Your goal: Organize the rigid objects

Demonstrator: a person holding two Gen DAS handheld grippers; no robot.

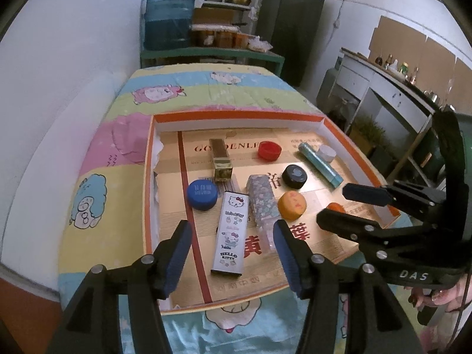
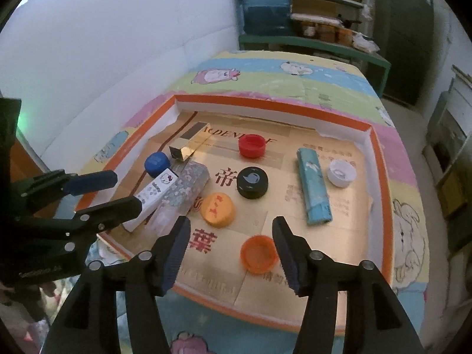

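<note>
A shallow orange-rimmed tray (image 1: pixel 236 115) holds lighters and bottle caps. My left gripper (image 1: pixel 233 253) hangs open over the near end of the Hello Kitty lighter (image 1: pixel 229 233), its pads clear of it. A floral lighter (image 1: pixel 262 203) lies beside it, with a gold lighter (image 1: pixel 220 159) and a blue cap (image 1: pixel 202 194) farther back. My right gripper (image 2: pixel 231 250) is open above an orange cap (image 2: pixel 259 253) that lies hollow side up by its right finger. Ahead sit a yellow cap (image 2: pixel 217 209), black cap (image 2: pixel 252 182), red cap (image 2: pixel 251 145), teal lighter (image 2: pixel 313 190) and white cap (image 2: pixel 341 172).
The tray rests on a table with a pastel cartoon cloth (image 1: pixel 206 88). A white wall runs along the left. Behind the table are a green shelf with blue water jugs (image 1: pixel 168 14) and a dark cabinet (image 1: pixel 292 20). A hand (image 1: pixel 442 295) holds the right gripper.
</note>
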